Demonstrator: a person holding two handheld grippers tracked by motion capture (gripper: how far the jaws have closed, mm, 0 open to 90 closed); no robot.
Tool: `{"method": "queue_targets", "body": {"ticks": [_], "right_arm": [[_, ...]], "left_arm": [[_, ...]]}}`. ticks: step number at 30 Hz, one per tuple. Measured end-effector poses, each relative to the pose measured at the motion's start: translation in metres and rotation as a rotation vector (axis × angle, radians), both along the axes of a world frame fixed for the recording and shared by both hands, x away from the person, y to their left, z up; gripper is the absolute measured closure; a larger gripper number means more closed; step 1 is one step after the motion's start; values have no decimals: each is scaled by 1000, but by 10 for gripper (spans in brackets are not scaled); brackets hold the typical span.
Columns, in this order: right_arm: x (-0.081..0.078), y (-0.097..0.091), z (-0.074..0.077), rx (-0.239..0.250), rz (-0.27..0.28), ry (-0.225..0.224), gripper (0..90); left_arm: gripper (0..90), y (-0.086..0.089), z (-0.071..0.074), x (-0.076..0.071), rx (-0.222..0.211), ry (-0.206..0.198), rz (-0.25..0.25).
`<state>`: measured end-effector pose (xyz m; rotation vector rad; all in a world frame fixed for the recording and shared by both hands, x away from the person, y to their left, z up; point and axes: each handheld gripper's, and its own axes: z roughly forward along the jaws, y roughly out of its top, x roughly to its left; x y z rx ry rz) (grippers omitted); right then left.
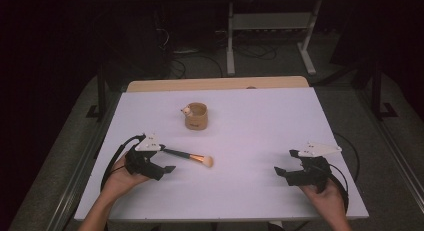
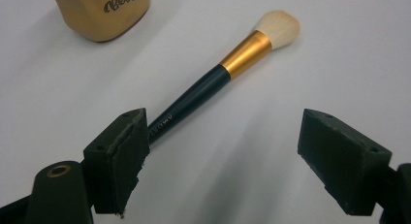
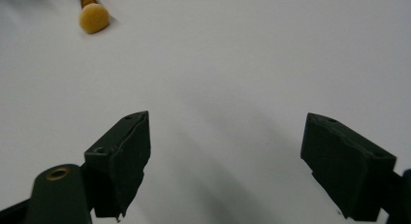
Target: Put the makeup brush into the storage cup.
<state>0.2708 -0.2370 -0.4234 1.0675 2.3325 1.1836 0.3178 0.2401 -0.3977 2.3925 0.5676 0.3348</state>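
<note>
A makeup brush (image 1: 190,156) with a dark handle, gold ferrule and cream bristles lies flat on the white table (image 1: 260,126). My left gripper (image 1: 166,160) stands open at the handle end. In the left gripper view the brush (image 2: 213,83) runs diagonally away, and its handle end is hidden behind the left jaw of that gripper (image 2: 225,136). A tan cup (image 1: 196,116) with a small figure on its rim stands farther back, and its lettered base (image 2: 102,13) shows at top left. My right gripper (image 1: 285,162) is open over bare table at front right (image 3: 228,136), the brush's bristle tip (image 3: 93,16) far off.
A wooden strip (image 1: 215,84) borders the table's far edge. Beyond it stand a white desk frame (image 1: 270,21) and loose cables on the dark floor. Cables trail from both grippers near the table's front corners.
</note>
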Motion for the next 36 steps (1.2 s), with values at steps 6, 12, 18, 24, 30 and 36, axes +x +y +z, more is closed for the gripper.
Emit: {"method": "queue_targets", "body": {"ticks": [6,12,18,24,30,36], "right_arm": [[0,0,2,-2,8,-5,176],[0,0,1,-7,13,-2,176],[2,0,0,-4,20,3,178],[0,0,1,-6,15,-2,180],[2,-2,0,1,18,-3,181],[0,-2,2,3,15,-10,183]], "left_arm": [[233,-17,-2,20,62,38,-42],[296,-33,-5,31,144,57,-101],[368,-46,-11,38,206,74,-146],[449,-51,-13,42,221,102,-168],[497,-55,-17,47,255,109,-177],[542,-62,-18,49,293,110,-209]]}}
